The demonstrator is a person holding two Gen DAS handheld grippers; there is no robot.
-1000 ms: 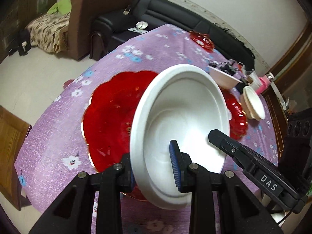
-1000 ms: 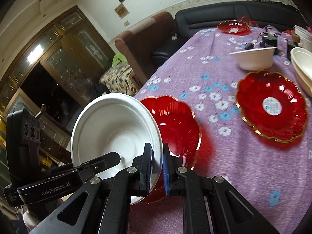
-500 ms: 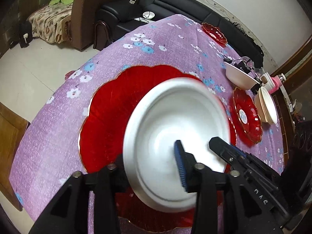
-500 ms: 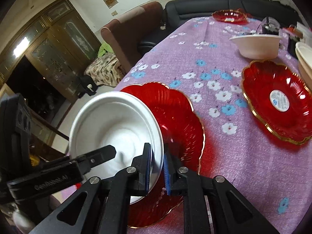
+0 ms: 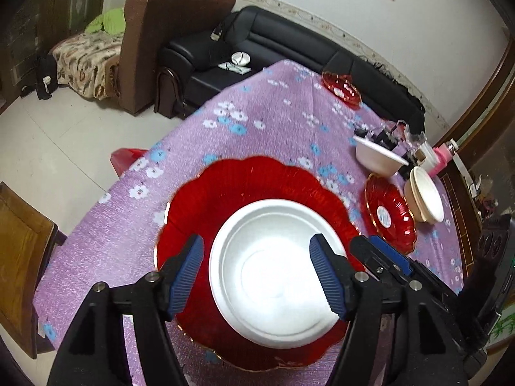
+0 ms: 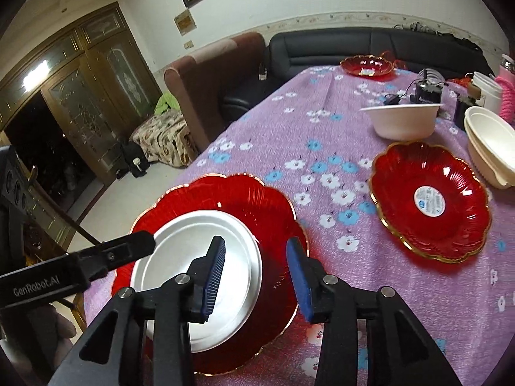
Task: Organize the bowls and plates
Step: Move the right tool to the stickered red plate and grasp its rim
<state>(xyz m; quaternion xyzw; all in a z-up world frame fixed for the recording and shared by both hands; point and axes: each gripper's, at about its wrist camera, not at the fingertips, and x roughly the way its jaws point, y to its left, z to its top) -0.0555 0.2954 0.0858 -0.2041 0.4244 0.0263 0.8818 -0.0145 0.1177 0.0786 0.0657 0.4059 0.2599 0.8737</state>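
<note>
Now the white bowl [image 5: 276, 273] sits in the large red plate [image 5: 225, 199] between the spread left tongs [image 5: 257, 276]; the right tongs [image 6: 254, 273], also apart, straddle its rim. Withdrawing carelessly, either pad may well snag the light bowl and tip it onto the worktop [image 6: 322, 135].

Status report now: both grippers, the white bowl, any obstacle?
Left hand-held gripper open, right hand-held gripper open. White bowl sits released in big red plate. No obstacle.

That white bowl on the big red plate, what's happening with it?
A person is tidying dishes with two hand-held grippers. The white bowl sits on the big red plate near the table's edge. The left gripper and right gripper are both open around its rim, not squeezing it. Farther along the purple tablecloth wait a smaller red plate, another bowl and stacked bowls.
</note>
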